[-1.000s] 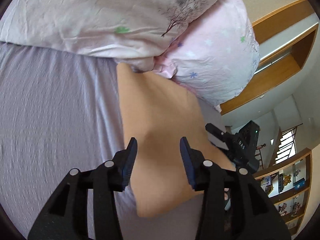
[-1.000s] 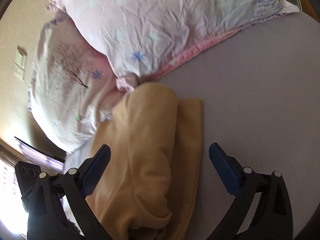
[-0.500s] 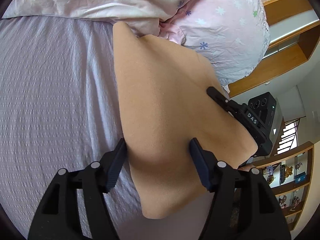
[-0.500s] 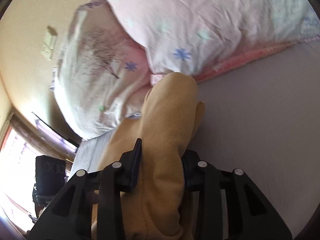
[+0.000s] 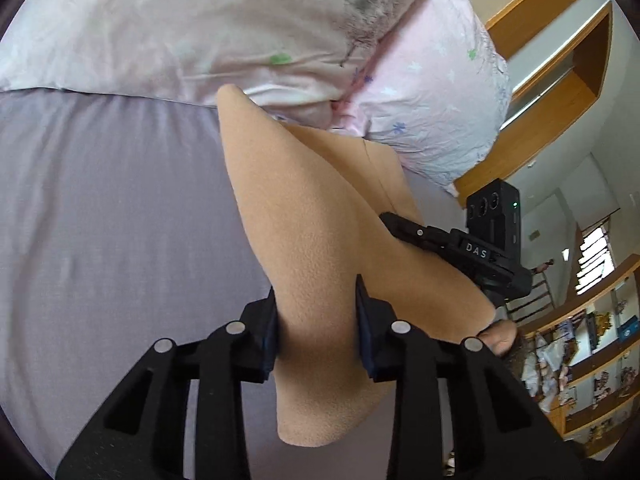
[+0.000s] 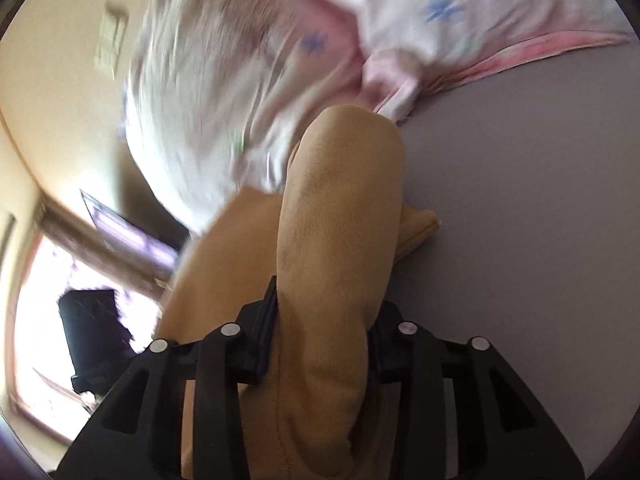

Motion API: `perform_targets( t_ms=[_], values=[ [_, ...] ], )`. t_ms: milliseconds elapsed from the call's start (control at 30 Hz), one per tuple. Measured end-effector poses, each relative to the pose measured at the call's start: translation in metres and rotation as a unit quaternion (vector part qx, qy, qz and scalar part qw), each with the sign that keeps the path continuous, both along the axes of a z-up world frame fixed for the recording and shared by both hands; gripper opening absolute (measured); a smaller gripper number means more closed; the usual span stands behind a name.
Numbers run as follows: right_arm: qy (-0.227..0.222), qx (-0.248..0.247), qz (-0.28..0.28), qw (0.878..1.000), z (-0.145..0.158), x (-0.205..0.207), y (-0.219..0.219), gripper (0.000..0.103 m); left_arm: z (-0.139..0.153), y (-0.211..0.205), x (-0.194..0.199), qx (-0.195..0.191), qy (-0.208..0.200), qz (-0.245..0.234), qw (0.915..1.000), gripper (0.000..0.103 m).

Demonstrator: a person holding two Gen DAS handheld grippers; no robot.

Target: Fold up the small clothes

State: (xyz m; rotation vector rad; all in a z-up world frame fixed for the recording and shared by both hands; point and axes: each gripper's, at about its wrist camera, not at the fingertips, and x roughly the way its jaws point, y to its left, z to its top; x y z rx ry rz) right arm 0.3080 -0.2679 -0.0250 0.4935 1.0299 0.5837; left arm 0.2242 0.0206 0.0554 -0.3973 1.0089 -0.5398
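Note:
A tan fleece garment (image 5: 304, 224) hangs lifted above the lilac bed sheet (image 5: 108, 216), stretched between both grippers. My left gripper (image 5: 316, 300) is shut on a bunched fold of its near edge. In the right wrist view my right gripper (image 6: 320, 300) is shut on a thick rolled fold of the same garment (image 6: 340, 208). The right gripper also shows in the left wrist view (image 5: 460, 248), gripping the garment's right edge. The far corner of the garment points toward the pillows.
Two pale pink floral pillows (image 5: 248, 28) lie at the head of the bed, also in the right wrist view (image 6: 248, 60). Wooden shelving (image 5: 600, 344) and a wooden frame (image 5: 560, 92) stand to the right. A beige wall with a switch plate (image 6: 110, 40) is on the left.
Both grippers closed on the garment, the left after the right, and lifted it off the sheet. The right wrist view has swung toward the wall and is blurred.

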Motion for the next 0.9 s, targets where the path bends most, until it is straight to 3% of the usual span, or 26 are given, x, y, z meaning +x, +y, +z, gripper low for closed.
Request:
perform_targets(
  t_ms=[67,200,300,333,367,400,533,600,700,767,800,900],
  values=[
    [-0.016,-0.031,-0.02,0.999,0.011,-0.002,0.001,0.062,-0.002,0.014,-0.01,0.032,-0.004,0.021,0.9993,0.033],
    [-0.04,0.001,-0.128,0.991,0.03,-0.008,-0.045,0.066,0.021,0.017,-0.038,0.053,-0.074,0.025,0.9955,0.036],
    [-0.023,0.003,-0.114,0.993,0.029,0.001,-0.042,0.066,0.034,-0.004,-0.048,0.047,-0.104,-0.017,0.9933,0.044],
    [-0.021,-0.008,-0.102,0.995,0.027,0.006,-0.033,0.062,0.035,-0.015,-0.049,0.048,-0.107,-0.035,0.9924,0.046],
    [-0.019,-0.022,-0.085,0.996,0.023,0.011,-0.022,0.027,0.033,-0.026,-0.05,0.05,-0.109,-0.053,0.9914,0.046],
    [-0.015,-0.036,-0.078,0.996,0.018,0.016,-0.013,0.009,0.03,-0.035,-0.052,0.054,-0.108,-0.065,0.9906,0.046],
    [-0.008,-0.063,-0.141,0.988,0.014,0.038,-0.019,0.007,0.006,-0.055,-0.049,0.077,-0.078,-0.088,0.9901,0.046],
    [0.005,-0.059,-0.132,0.99,0.014,0.039,-0.027,0.007,0.0,-0.053,-0.05,0.074,-0.072,-0.086,0.9909,0.046],
    [-0.014,-0.031,-0.116,0.993,0.038,0.004,-0.039,0.019,-0.001,-0.045,-0.055,0.055,-0.077,-0.083,0.9921,0.047],
    [-0.055,0.014,-0.091,0.994,0.06,-0.038,-0.043,0.06,-0.002,-0.041,-0.059,0.048,-0.08,-0.081,0.9923,0.048],
    [-0.073,0.018,-0.079,0.994,0.069,-0.058,-0.043,0.065,-0.002,-0.04,-0.06,0.045,-0.081,-0.082,0.9923,0.049],
    [-0.108,-0.009,-0.031,0.994,0.084,-0.114,-0.033,0.066,-0.003,-0.039,-0.067,0.033,-0.087,-0.09,0.9916,0.05]
  ],
)
